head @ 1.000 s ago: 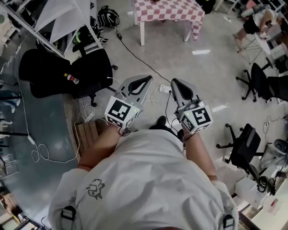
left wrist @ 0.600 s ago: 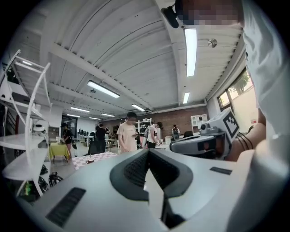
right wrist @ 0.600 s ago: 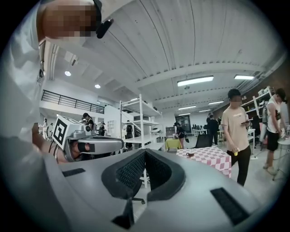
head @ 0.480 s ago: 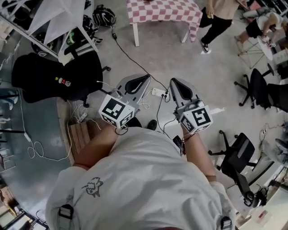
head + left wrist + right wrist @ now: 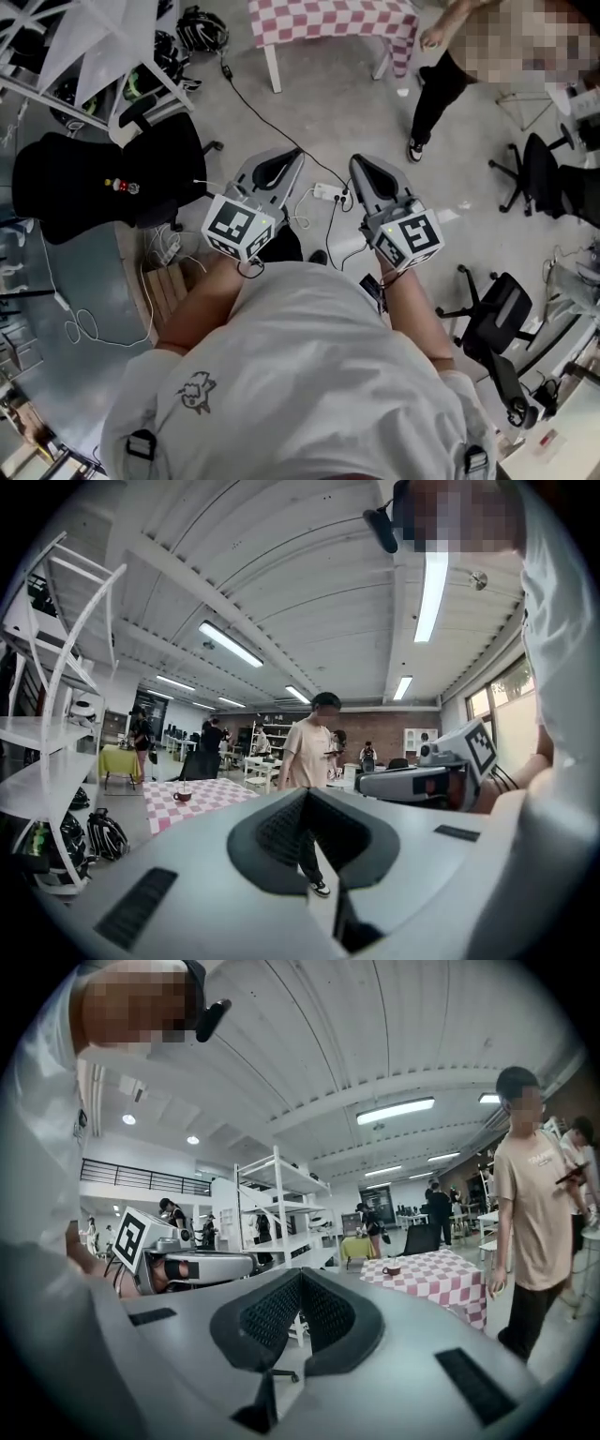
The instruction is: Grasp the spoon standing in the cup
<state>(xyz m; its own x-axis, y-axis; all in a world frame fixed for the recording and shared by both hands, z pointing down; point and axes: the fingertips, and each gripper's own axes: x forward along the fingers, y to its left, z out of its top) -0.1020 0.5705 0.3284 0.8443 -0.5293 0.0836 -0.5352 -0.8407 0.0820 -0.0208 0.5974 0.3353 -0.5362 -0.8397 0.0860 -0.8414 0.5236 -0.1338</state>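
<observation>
A small dark red cup (image 5: pixel 182 796) stands far off on a red-and-white checked table (image 5: pixel 211 803), with a thin spoon (image 5: pixel 184 785) upright in it. The right gripper view shows the same cup (image 5: pixel 392 1269) on that table (image 5: pixel 431 1283). In the head view only the table's (image 5: pixel 328 19) near part shows at the top edge; the cup is out of frame. My left gripper (image 5: pixel 284 157) and right gripper (image 5: pixel 360 165) are held side by side at chest height over the floor, both shut and empty. Each looks toward the table along its own jaws: the left gripper (image 5: pixel 307 794) and the right gripper (image 5: pixel 300 1274).
A person (image 5: pixel 436 84) walks on the floor between me and the table's right side. Cables and a power strip (image 5: pixel 328 192) lie ahead. Black chairs (image 5: pixel 103 178) and white shelving (image 5: pixel 66 47) stand at the left, more chairs (image 5: pixel 553 183) at the right.
I have moved forward with both grippers, so the table sits nearer the top edge. A person has walked in from the upper right. Both grippers stayed shut.
</observation>
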